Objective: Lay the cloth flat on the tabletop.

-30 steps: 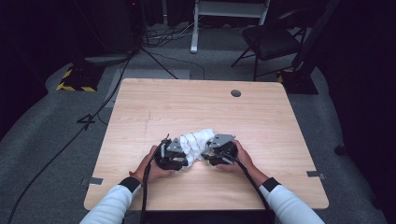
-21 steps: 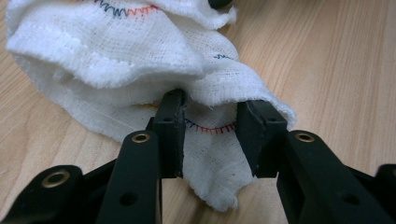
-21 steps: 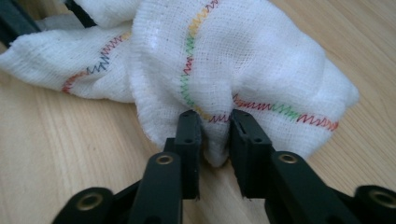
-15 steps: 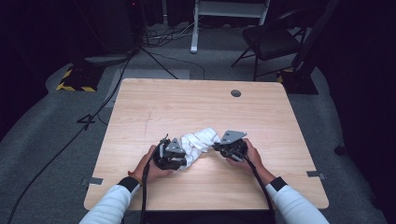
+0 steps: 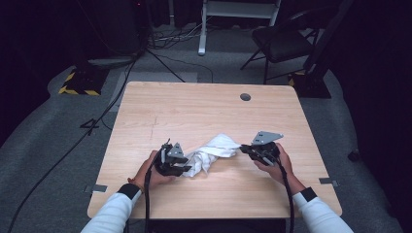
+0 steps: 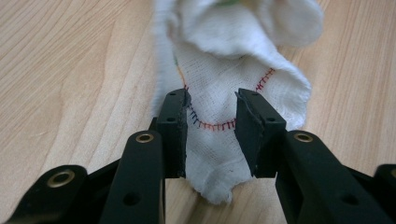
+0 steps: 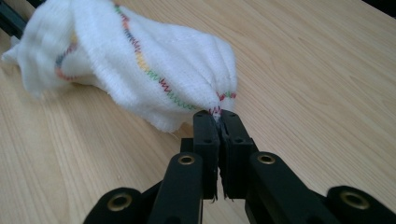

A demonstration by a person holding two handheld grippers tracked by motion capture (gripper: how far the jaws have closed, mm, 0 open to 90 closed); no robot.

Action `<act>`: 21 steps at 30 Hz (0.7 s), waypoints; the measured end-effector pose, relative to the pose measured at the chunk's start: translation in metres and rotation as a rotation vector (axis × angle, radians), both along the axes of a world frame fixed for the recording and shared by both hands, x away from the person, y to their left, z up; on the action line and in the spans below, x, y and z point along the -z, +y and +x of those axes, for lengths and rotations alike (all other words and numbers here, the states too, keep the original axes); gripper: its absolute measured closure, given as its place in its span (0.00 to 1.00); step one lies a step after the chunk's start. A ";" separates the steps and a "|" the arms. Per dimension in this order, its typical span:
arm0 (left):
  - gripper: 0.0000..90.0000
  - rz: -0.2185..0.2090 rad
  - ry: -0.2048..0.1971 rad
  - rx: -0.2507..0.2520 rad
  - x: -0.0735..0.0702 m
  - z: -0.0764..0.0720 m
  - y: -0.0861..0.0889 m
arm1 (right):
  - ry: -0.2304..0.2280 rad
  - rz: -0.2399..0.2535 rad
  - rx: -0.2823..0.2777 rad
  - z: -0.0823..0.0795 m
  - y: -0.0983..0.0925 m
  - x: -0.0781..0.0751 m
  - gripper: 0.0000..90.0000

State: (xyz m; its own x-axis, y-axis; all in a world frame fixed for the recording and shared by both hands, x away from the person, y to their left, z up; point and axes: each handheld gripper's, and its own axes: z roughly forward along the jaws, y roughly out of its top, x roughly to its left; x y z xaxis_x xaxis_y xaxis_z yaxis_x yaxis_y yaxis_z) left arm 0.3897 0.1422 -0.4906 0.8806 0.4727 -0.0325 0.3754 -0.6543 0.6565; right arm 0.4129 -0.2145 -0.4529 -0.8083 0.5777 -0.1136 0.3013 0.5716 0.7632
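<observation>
A white cloth (image 5: 214,150) with coloured zigzag stitching lies bunched on the wooden table (image 5: 194,111), stretched between both grippers. My left gripper (image 5: 187,162) holds its left end. In the left gripper view the cloth (image 6: 219,70) fills the gap between the jaws (image 6: 212,105), which stand a little apart, press on it from both sides and have just been opening slightly. My right gripper (image 5: 243,149) is to the right. In the right gripper view it (image 7: 215,116) is shut on a stitched corner of the cloth (image 7: 140,60), lifted a little off the table.
The table has a round cable hole (image 5: 245,97) at its far right. Behind it on the floor stand a dark chair (image 5: 282,43), a white stand (image 5: 201,29), cables and a yellow-and-black striped block (image 5: 77,87).
My right gripper has closed on the cloth's corner and moved right and slightly up, drawing the cloth out longer. The left gripper has stayed in place.
</observation>
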 end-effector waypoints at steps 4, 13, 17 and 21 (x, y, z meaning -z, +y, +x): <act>0.72 0.010 -0.008 -0.001 0.000 0.001 0.000 | 0.026 0.014 0.005 -0.007 -0.014 -0.001 0.97; 0.67 0.004 -0.028 -0.024 -0.003 0.011 -0.008 | 0.051 -0.008 0.005 -0.019 -0.027 0.004 0.96; 0.67 0.013 -0.042 -0.033 -0.004 0.022 -0.017 | 0.065 -0.014 0.036 -0.019 -0.034 0.006 0.94; 0.68 -0.009 -0.058 -0.070 -0.009 0.032 -0.019 | 0.040 -0.019 0.084 -0.020 -0.040 0.007 0.82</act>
State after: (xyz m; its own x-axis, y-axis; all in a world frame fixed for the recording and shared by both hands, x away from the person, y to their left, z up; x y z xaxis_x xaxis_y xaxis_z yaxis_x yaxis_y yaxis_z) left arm 0.4213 0.1234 -0.4813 0.8460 0.5331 0.0129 0.3813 -0.6216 0.6842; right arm 0.3929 -0.2541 -0.4600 -0.7611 0.6418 -0.0939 0.3788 0.5574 0.7388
